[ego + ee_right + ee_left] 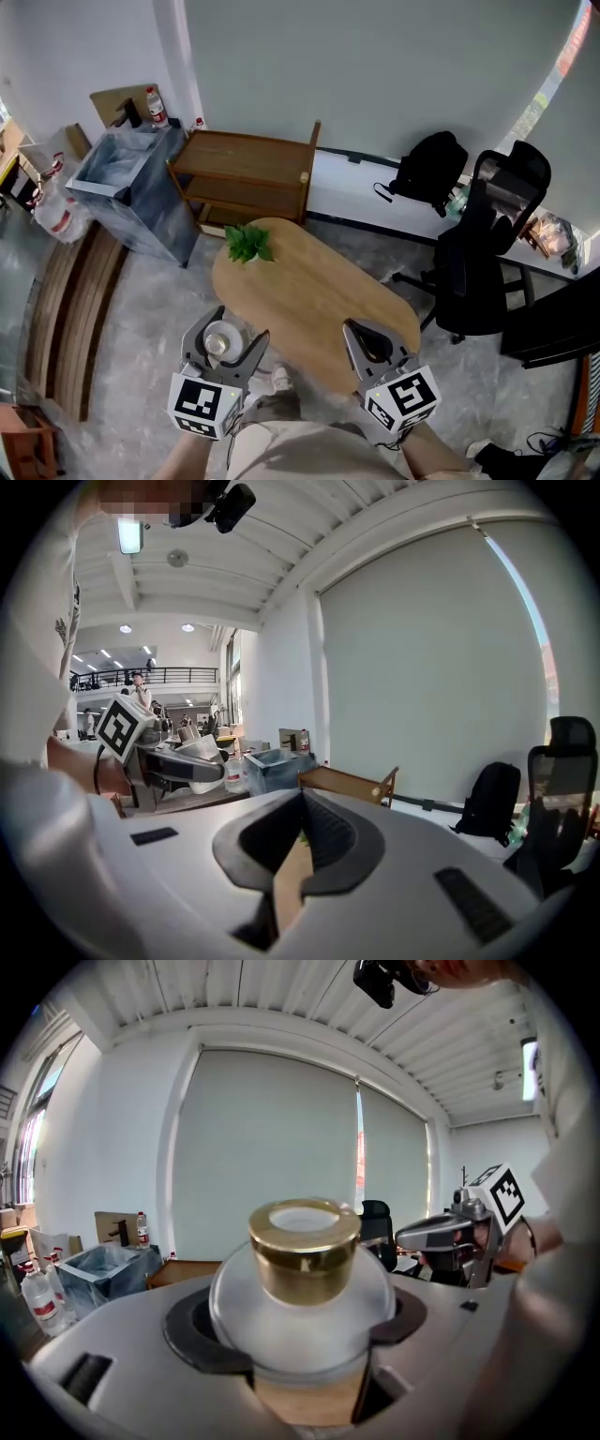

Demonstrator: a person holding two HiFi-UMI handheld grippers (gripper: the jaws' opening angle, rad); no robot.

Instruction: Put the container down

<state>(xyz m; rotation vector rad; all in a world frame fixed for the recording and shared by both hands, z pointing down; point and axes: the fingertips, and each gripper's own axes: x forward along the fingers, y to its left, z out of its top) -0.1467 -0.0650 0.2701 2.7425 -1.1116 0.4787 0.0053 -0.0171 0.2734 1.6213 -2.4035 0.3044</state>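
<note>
A: Where's the container (302,1288)?

B: In the left gripper (225,341), jaws pinching its round belly from both sides. In the head view it hangs just off the near left edge of the wooden surface (309,291), not over it yet.

A: Right gripper (370,343)?

B: Jaws pressed together, nothing between them. It hovers over the near end of the surface.

A: Orientation?

B: Upright. Gold collar (304,1246) and open mouth point up, so the axis through the neck is vertical. The body is squat, with no real long axis.

A: Handling?

B: It looks like frosted glass: stiff, smooth, likely fragile, probably light. A curved wall can slip in the pads. The widest part of the belly, where it's held, is the sensible grip. It wants a gentle, flat set-down on its base, clear of the plant (247,244).
</note>
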